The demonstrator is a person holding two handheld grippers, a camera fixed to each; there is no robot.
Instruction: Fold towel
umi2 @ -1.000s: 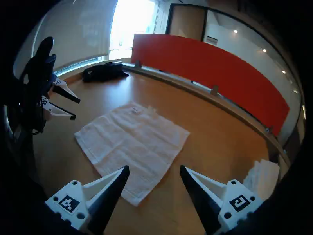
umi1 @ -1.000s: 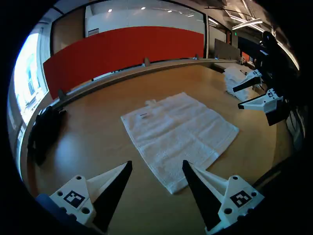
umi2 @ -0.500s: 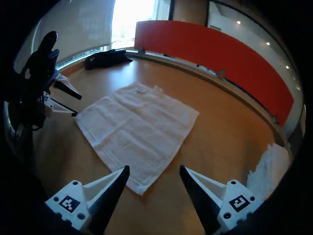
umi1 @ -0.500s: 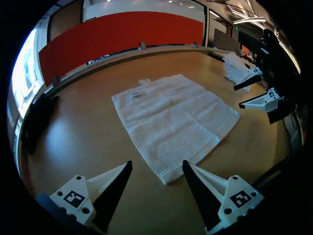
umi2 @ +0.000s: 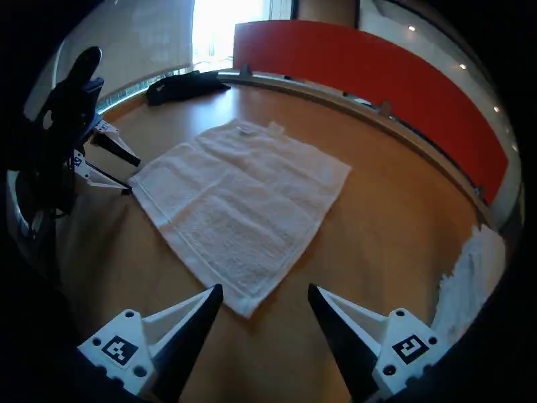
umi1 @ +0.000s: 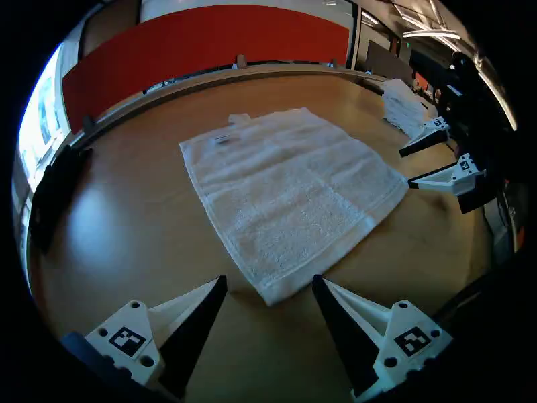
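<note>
1. The white towel (umi1: 288, 195) lies spread flat in a single layer on the wooden table (umi1: 134, 221), roughly in the middle of it, turned so that its corners point at the two grippers.
2. In the left gripper view, the left gripper (umi1: 268, 279) hovers just above the table with its jaws spread wide. The near corner of the towel lies between the two fingertips, and neither finger touches it.
3. In the right gripper view, the right gripper (umi2: 264, 287) is posed the same way: jaws spread apart, with another near corner of the towel just ahead of the gap between the fingers and nothing gripped.
4. In the left gripper view the other gripper sits at the right edge of the scene, its fingers parted and pointing at the towel's right corner, close to it.
5. A small tag shows at the towel's far edge (umi2: 247, 129).
6. A pile of white cloths (umi2: 473, 275) sits at the right of the table, well apart from the towel.
7. A dark bag (umi2: 184, 86) rests at the far left edge of the table, below the bright window.
8. A long red panel (umi1: 201, 47) runs along the far side of the table.
</note>
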